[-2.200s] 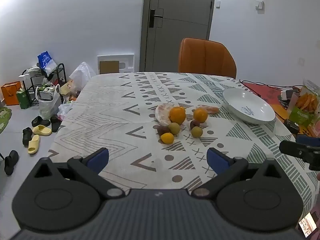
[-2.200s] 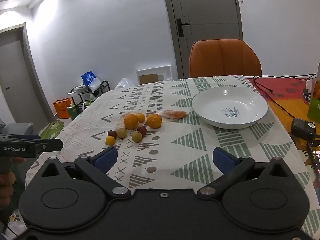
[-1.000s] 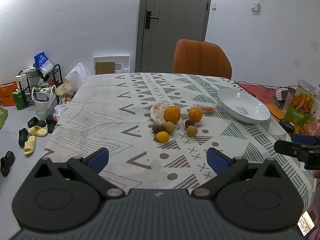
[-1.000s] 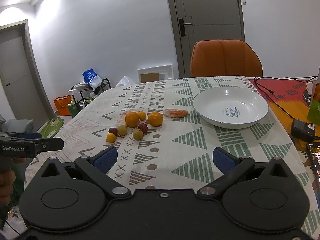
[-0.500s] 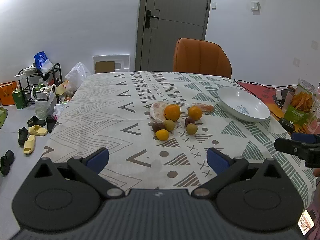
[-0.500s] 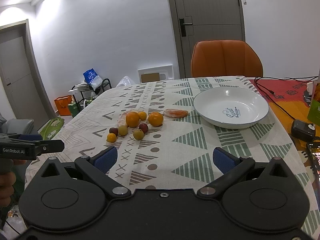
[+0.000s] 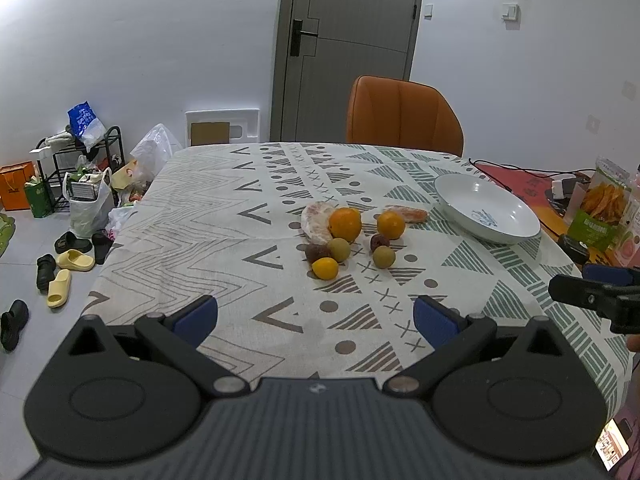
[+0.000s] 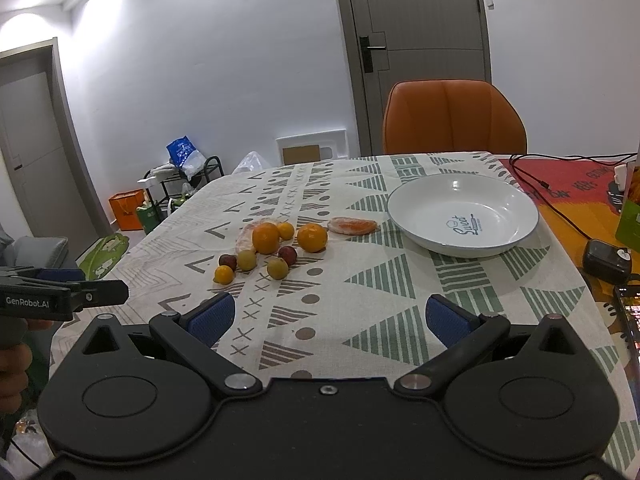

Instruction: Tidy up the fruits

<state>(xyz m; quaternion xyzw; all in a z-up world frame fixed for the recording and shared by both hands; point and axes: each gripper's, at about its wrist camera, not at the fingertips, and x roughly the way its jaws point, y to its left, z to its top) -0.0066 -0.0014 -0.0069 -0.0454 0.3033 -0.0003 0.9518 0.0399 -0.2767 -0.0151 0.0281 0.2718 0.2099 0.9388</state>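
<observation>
Fruits lie in a loose cluster near the middle of the counter, on its patterned cloth, left of the white bowl as the right wrist view shows it. Two oranges sit at the back of the cluster: a large orange touching a pale peeled piece, and a second orange just beside a peeled segment that lies between it and the bowl's rim. In front are two greenish-yellow round fruits, two dark red ones and a small yellow-orange fruit nearest the cameras. The bowl holds no fruit and stands apart from the cluster. The left hand-held gripper hovers above the near edge of the counter with its blue-padded fingers spread wide and nothing between them. The right hand-held gripper is likewise wide apart and empty, well short of the fruit. An orange chair stands behind the counter.
</observation>
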